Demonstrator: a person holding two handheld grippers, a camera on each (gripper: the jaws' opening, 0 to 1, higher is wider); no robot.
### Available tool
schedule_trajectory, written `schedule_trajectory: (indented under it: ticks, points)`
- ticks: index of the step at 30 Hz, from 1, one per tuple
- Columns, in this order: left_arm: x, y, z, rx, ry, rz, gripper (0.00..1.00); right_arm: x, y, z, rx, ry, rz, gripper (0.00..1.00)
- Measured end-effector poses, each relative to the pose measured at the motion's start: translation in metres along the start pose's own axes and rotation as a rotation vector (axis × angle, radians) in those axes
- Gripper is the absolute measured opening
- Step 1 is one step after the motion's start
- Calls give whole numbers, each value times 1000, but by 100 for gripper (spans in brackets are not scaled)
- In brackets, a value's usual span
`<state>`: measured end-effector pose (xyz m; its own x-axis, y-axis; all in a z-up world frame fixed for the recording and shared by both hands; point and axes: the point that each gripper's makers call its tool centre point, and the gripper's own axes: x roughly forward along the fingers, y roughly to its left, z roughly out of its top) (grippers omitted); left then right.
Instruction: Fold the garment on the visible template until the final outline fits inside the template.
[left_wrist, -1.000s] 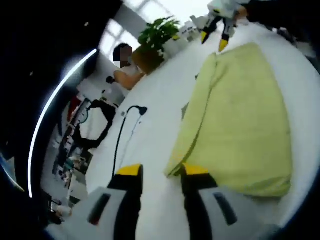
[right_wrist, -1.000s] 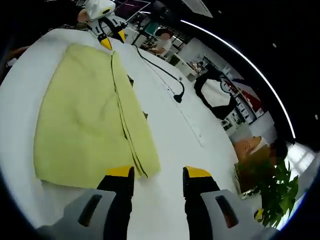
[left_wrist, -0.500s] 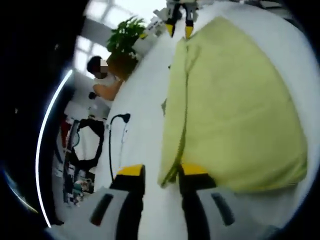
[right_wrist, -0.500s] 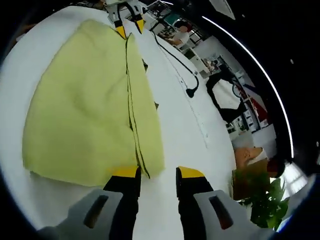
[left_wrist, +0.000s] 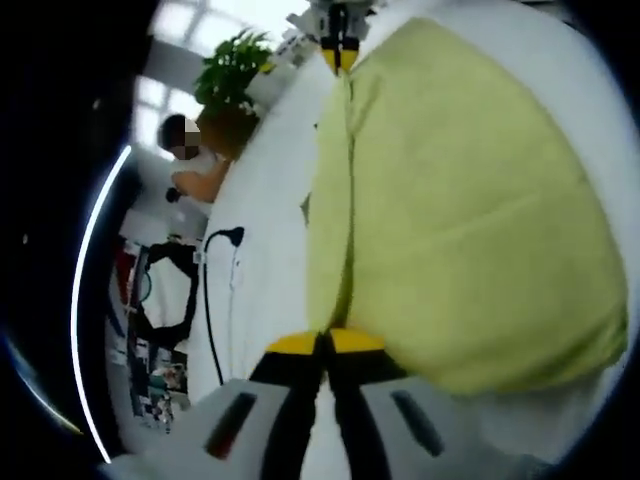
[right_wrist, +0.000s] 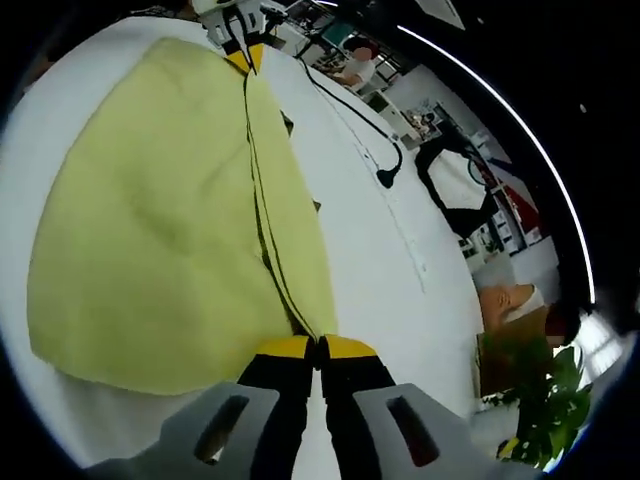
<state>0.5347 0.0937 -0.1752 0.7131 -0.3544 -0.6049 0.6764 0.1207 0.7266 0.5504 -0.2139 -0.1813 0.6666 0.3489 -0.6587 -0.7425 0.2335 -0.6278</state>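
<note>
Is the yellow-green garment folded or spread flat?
Folded: the yellow-green fabric garment shows a narrower panel lying along one side, its dark-edged hems running together lengthwise.

Bright, soft blur — fisheye-warped edges

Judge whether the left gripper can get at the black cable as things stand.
Probably not at once: the left gripper is shut on the garment edge, and the cable lies apart on the table. Nothing lies between, so it could after letting go.
</note>
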Motion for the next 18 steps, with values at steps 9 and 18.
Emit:
schedule_trajectory:
  ticks: [9, 18]
  points:
    - [-15, 22, 9, -216, -97, 43, 2, -13, -13, 12, 102, -61, -6, 0]
    - [3, 48, -5, -577, -145, 61, 2, 6, -38, 9, 331, -90, 12, 0]
